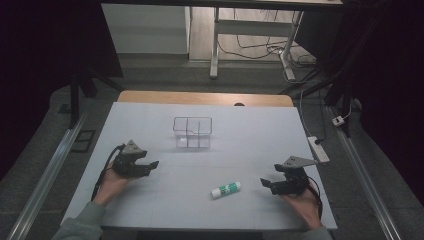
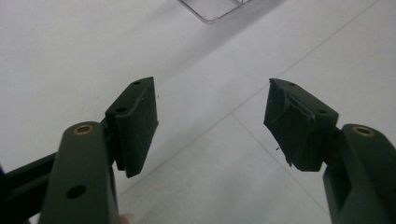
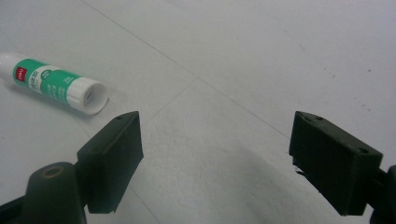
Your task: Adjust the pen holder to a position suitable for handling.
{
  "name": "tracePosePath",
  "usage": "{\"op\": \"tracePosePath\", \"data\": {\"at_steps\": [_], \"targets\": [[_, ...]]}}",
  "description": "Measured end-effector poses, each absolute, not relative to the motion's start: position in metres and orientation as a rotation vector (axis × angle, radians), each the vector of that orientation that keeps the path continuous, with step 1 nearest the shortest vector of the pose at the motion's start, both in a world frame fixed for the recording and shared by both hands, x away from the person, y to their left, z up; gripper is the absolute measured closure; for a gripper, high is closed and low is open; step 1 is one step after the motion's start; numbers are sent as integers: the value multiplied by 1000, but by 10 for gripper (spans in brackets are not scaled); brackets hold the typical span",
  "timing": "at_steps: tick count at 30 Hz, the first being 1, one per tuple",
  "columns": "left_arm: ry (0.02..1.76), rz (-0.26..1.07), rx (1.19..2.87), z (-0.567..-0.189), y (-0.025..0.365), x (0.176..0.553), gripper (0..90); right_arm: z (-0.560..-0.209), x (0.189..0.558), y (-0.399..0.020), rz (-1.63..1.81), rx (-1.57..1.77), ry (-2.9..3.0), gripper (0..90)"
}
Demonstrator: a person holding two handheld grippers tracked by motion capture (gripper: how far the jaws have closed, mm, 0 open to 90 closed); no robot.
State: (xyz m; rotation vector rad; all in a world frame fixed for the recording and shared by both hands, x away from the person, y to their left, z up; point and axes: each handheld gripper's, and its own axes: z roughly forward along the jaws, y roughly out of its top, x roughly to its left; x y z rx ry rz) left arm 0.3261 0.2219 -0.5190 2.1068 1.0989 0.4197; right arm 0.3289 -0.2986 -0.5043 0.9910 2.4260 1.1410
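A green and white glue stick (image 1: 225, 189) lies on its side on the white table, right of centre near the front; it also lies at the upper left in the right gripper view (image 3: 53, 88). My right gripper (image 1: 263, 182) rests low at the right, a short way right of the glue stick, open and holding nothing (image 3: 212, 158). At the left my left gripper (image 1: 154, 164) is open too, jaws wide apart over bare table (image 2: 210, 123). A clear plastic divided box (image 1: 192, 132) stands at the table's middle back; its corner (image 2: 215, 9) peeks in at the top of the left gripper view.
The white table sheet (image 1: 150, 205) ends at a wooden edge (image 1: 205, 98) at the back. A white power strip (image 1: 318, 149) lies at the table's right edge. Desk legs and cables (image 1: 260, 50) stand on the floor beyond.
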Motion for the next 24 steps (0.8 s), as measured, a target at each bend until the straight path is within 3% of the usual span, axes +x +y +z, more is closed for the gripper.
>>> {"op": "tracePosePath", "data": {"at_steps": [7, 24], "targets": [[1104, 423, 2123, -521, 217, 346, 381, -505, 329, -299, 1132, 1000, 2427, 171], [1109, 427, 2147, -523, 206, 391, 794, -505, 328, -298, 1129, 999, 2420, 171]]}}
